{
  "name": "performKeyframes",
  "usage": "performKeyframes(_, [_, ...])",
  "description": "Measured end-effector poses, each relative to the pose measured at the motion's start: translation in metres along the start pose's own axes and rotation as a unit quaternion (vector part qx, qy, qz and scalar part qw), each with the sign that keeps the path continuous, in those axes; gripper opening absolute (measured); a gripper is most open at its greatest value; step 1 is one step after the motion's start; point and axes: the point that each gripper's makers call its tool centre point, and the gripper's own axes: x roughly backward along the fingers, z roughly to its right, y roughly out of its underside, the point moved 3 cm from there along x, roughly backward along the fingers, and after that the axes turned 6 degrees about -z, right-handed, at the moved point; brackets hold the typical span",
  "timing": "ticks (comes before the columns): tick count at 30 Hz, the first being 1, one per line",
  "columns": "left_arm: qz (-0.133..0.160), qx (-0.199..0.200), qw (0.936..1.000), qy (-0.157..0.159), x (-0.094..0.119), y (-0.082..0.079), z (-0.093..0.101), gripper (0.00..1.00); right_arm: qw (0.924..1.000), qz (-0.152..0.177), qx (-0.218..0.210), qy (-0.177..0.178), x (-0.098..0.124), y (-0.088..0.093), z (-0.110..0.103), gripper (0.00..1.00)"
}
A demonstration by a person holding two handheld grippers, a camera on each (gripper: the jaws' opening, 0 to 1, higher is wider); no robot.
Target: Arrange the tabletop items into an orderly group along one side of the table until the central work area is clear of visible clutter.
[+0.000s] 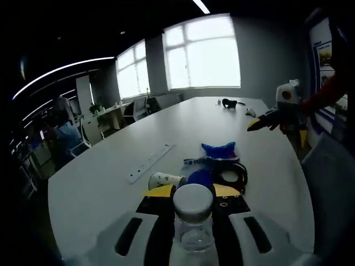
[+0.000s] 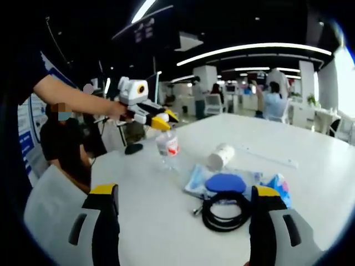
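We see the left gripper (image 2: 161, 123) clamped on a clear bottle (image 2: 168, 148) with a white cap; its base is cut off in the left gripper view. Our right gripper (image 2: 183, 221) stands apart, framing a black coiled cable (image 2: 226, 211), blue pouch (image 2: 224, 182) and toppled cup (image 2: 221, 156) on the table (image 2: 310, 183); what lies beneath the pouch is hard to make out

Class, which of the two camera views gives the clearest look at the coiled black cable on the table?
The right gripper view: the coiled black cable lies close and whole between the right tongs, beside a blue pad. In the left gripper view the cable is smaller, farther off, partly hidden behind the bottle held in the left tongs.
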Motion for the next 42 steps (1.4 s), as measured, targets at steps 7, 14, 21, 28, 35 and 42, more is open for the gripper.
performKeyframes(7, [0.002, 0.001, 1.0000, 0.001, 0.002, 0.003, -0.015, 0.22, 0.9999, 0.000, 0.010, -0.003, -0.004, 0.002, -0.005, 0.98])
performKeyframes(14, [-0.002, 0.006, 1.0000, -0.004, 0.005, 0.013, -0.030, 0.22, 0.9999, -0.006, 0.009, -0.006, -0.010, 0.005, -0.011, 0.98])
performKeyframes(21, [-0.002, 0.013, 0.9998, -0.015, 0.006, 0.024, -0.047, 0.22, 1.0000, -0.009, -0.001, -0.002, -0.014, 0.007, -0.012, 0.98])
performKeyframes(28, [0.001, 0.016, 0.9998, -0.010, 0.007, 0.028, -0.055, 0.22, 0.9999, -0.012, -0.003, 0.005, -0.014, 0.009, -0.010, 0.97])
performKeyframes(35, [0.000, -0.016, 0.9996, 0.022, 0.006, 0.027, -0.052, 0.22, 0.9998, -0.014, -0.006, 0.009, -0.014, 0.011, -0.009, 0.97])
performKeyframes(42, [-0.008, -0.039, 0.9988, 0.028, 0.005, 0.025, -0.050, 0.24, 0.9998, -0.009, -0.013, 0.010, -0.015, 0.006, -0.009, 0.97])
